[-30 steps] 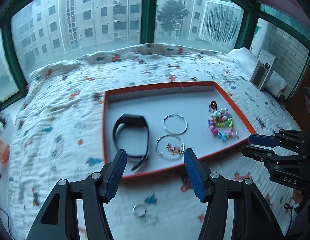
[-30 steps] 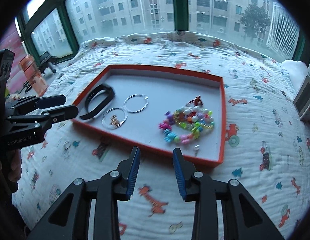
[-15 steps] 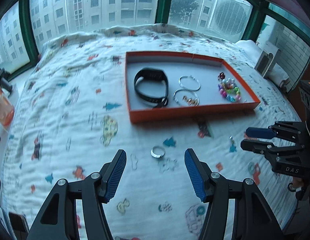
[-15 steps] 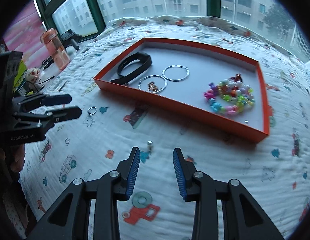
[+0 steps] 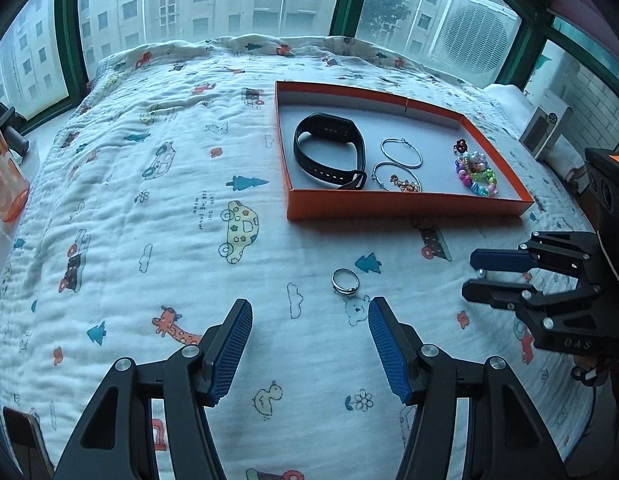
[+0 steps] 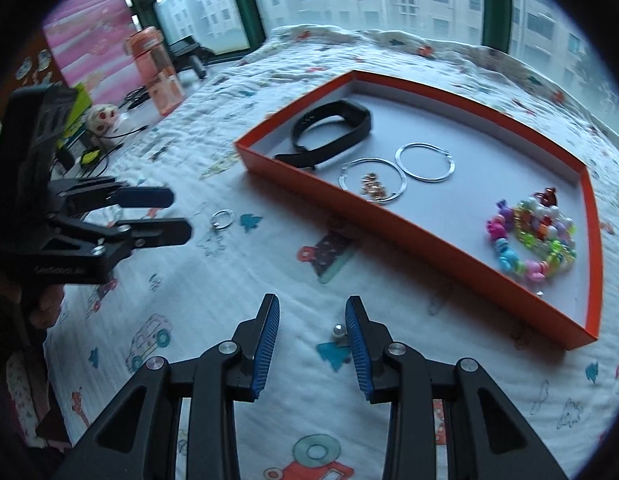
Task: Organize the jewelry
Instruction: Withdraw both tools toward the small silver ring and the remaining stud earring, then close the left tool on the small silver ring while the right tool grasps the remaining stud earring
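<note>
An orange tray (image 5: 405,204) (image 6: 393,222) lies on a printed quilt and holds a black band (image 5: 329,152) (image 6: 329,128), two silver hoops (image 5: 401,152) (image 6: 423,162), small gold pieces (image 5: 405,182) and a bright bead bracelet (image 5: 475,174) (image 6: 533,240). A silver ring (image 5: 344,281) (image 6: 222,219) lies on the quilt just ahead of my open left gripper (image 5: 309,312) (image 6: 181,216). A small pearl stud (image 6: 337,331) (image 5: 480,273) lies between the fingertips of my open right gripper (image 6: 311,312) (image 5: 475,276), close to the right finger.
An orange bottle (image 6: 157,76) (image 5: 3,184), cables and small items sit off the quilt's left side. A white box (image 5: 545,128) stands at the far right. Windows run behind the quilt.
Both grippers have drawn back from the tray and lowered toward the quilt. The ring now lies close before the left gripper, and the stud sits between the right fingers.
</note>
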Tool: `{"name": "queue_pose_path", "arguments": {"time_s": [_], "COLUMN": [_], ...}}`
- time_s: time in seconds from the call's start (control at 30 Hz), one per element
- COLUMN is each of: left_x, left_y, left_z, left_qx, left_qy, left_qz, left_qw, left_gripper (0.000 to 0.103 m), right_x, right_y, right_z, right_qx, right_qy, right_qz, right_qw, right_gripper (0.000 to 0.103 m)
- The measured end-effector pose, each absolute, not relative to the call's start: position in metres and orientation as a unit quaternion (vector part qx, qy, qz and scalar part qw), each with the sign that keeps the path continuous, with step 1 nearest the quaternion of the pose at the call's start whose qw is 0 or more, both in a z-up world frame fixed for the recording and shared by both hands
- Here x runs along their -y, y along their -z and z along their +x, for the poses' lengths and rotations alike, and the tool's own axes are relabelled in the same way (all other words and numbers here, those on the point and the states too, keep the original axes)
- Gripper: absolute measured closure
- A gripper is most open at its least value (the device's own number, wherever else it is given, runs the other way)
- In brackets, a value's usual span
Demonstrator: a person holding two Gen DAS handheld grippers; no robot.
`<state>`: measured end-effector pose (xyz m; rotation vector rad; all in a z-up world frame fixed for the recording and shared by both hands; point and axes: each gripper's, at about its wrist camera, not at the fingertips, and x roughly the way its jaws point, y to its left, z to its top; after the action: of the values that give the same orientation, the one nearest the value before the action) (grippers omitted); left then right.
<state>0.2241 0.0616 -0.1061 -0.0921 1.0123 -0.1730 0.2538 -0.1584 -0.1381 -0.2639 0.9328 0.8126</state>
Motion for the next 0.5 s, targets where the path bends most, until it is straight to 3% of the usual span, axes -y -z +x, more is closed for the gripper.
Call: {"name": "queue_pose_path", "arguments": {"time_s": [0.5], "left_x": [-0.059], "left_y": [0.108], "left_z": [0.225], "left_qx": [-0.482], "left_qy": [0.093], "left_qz": [-0.049], "left_qw": [0.870], "left_gripper": [0.038], "right_x": [0.175], "right_y": [0.137], "right_z": [0.251], "right_qx": [-0.448], "right_qy": [-0.317], "right_qz": [-0.098], "right_qw": [0.830], "right_gripper": [0.065]}}
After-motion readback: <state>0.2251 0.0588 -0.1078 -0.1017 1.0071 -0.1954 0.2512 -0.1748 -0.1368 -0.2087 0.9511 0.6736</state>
